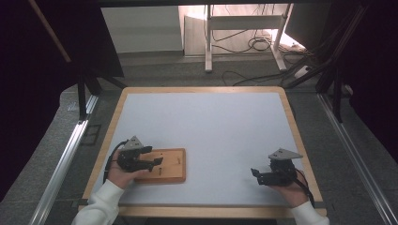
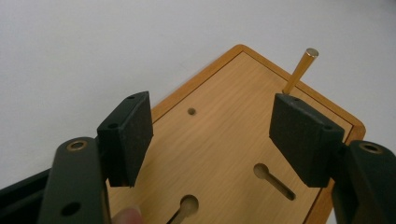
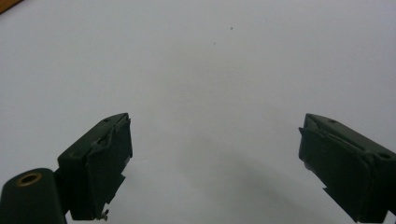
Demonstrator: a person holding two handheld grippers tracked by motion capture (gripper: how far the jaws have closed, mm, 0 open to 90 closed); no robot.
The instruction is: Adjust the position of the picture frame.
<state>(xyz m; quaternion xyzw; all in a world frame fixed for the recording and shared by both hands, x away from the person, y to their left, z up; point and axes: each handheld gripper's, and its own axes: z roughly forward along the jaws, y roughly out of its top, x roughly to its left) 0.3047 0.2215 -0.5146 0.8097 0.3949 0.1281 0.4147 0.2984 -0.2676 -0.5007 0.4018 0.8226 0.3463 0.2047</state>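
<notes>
High view: the left gripper [image 1: 156, 161], jaws spread and empty, hovers over a rectangular wooden board [image 1: 170, 169] with a brass peg [image 2: 300, 71], seemingly lining up a grasp; the right gripper [image 1: 256, 175] waits well apart, jaws spread over the white tabletop [image 1: 206, 126].

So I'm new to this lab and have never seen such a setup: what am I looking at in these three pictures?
A person sits at a white-topped table, holding a hand-held gripper in each hand. The high view looks down from above; the other two come from cameras riding on each tool, looking along its black jaws. The left hand-held gripper hovers open over a wooden board with slots, a small hole and an upright brass pin. The right hand-held gripper is open above bare table. Nothing is held.
</notes>
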